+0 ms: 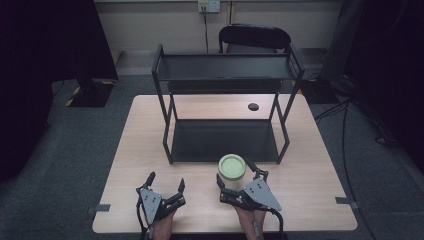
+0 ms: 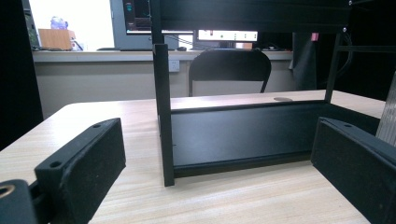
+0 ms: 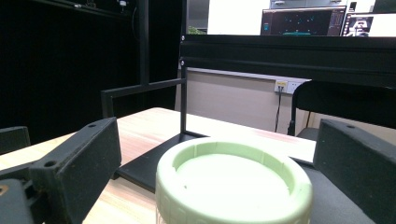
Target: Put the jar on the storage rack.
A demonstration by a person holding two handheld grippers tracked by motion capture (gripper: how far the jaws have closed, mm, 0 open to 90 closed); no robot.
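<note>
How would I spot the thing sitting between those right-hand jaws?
Start at the black two-tier shelf on the wooden table. Just in front of its lower tier stands a jar, between the right gripper's open jaws. Its pale green ridged lid marks it out.

Right hand-held gripper (image 1: 234, 176) apparently brackets green-lidded jar (image 1: 231, 169).

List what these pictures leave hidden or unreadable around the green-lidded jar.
- Jar body: in the right gripper view, cut off by the bottom edge; in the high view, hidden under its lid.
- Right claw pad contact with the jar: unclear.
- Small dark disc on the table: too small to identify.
</note>
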